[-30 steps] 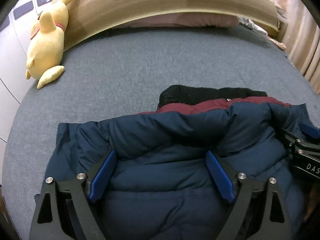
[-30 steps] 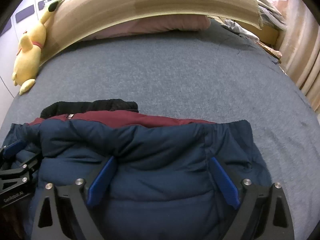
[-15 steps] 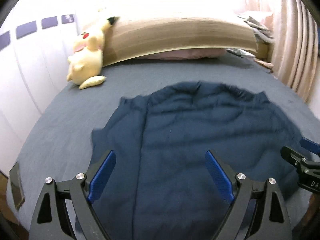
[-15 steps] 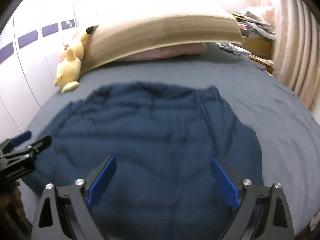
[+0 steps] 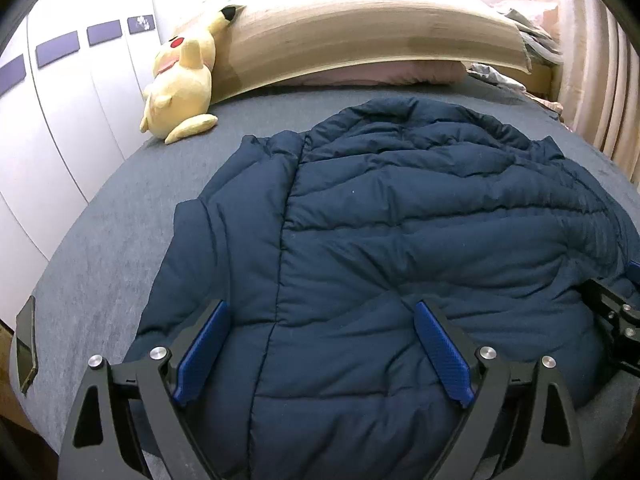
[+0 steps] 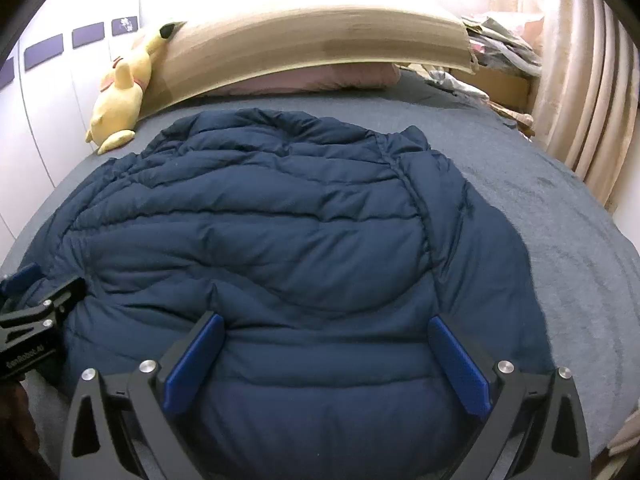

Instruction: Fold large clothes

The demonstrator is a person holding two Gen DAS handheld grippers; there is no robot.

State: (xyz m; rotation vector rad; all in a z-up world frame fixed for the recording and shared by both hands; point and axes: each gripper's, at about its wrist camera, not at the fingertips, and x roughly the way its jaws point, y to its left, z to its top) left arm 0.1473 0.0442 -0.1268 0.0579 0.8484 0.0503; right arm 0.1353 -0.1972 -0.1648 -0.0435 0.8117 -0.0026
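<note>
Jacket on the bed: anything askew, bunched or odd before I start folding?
Mostly fine. The navy puffer jacket lies spread on the grey bed, wrinkled across the middle. One oddity: a dark phone-like slab sits at the bed's left edge, close to slipping off. Both grippers are open.

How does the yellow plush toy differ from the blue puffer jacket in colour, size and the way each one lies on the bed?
The plush toy is yellow with a red cheek; the jacket is dark navy. The plush toy is small and sits at the far left corner; the jacket is much larger and covers the middle of the bed. The plush toy leans against the headboard; the jacket lies spread flat. Both rest on the grey sheet.
</note>
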